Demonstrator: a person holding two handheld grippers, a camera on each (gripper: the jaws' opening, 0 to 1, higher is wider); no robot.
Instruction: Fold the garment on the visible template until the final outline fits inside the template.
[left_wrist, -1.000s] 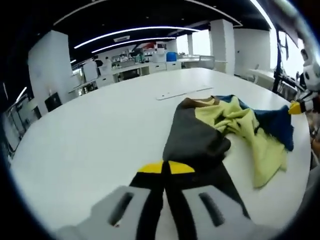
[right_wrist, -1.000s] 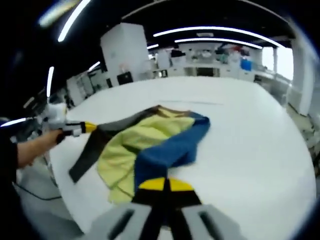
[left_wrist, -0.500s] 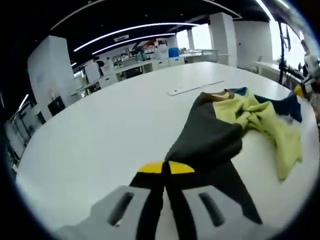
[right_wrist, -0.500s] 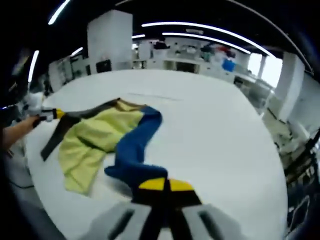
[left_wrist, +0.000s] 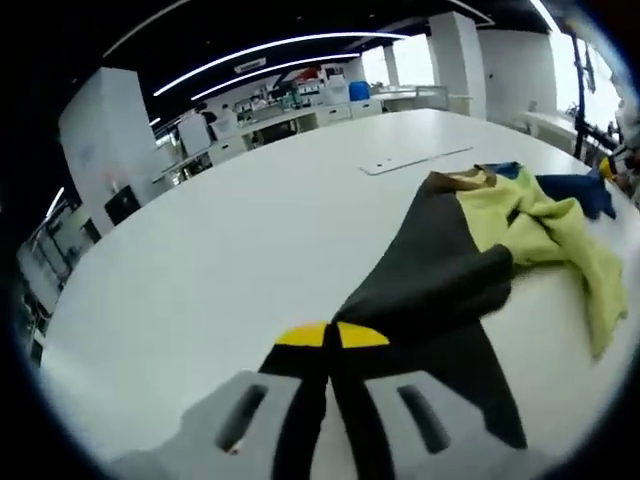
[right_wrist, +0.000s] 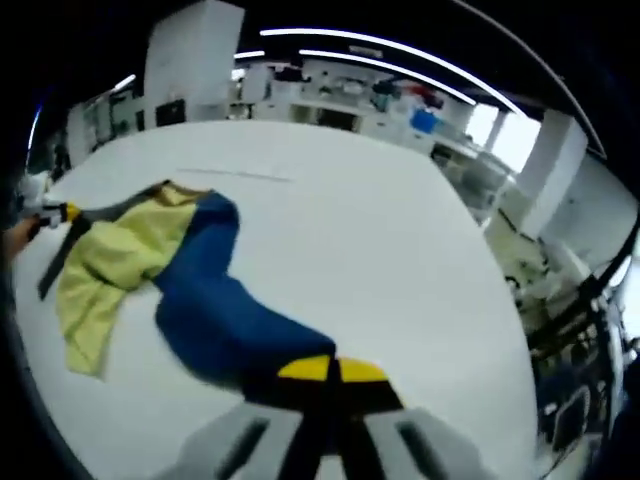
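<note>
Both grippers, left gripper (left_wrist: 330, 335) and right gripper (right_wrist: 331, 368), are pinching the soft, crumpled garment (left_wrist: 470, 265) with fingers clamped, stretching it across the smooth white desk (left_wrist: 230, 250) near its edge, open surface lying beyond.

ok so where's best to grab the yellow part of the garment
Its loose outer edge, coming from the table edge side: the yellow part lies bunched between the dark panel and blue panel, both already gripped, and that hem hangs free.
</note>
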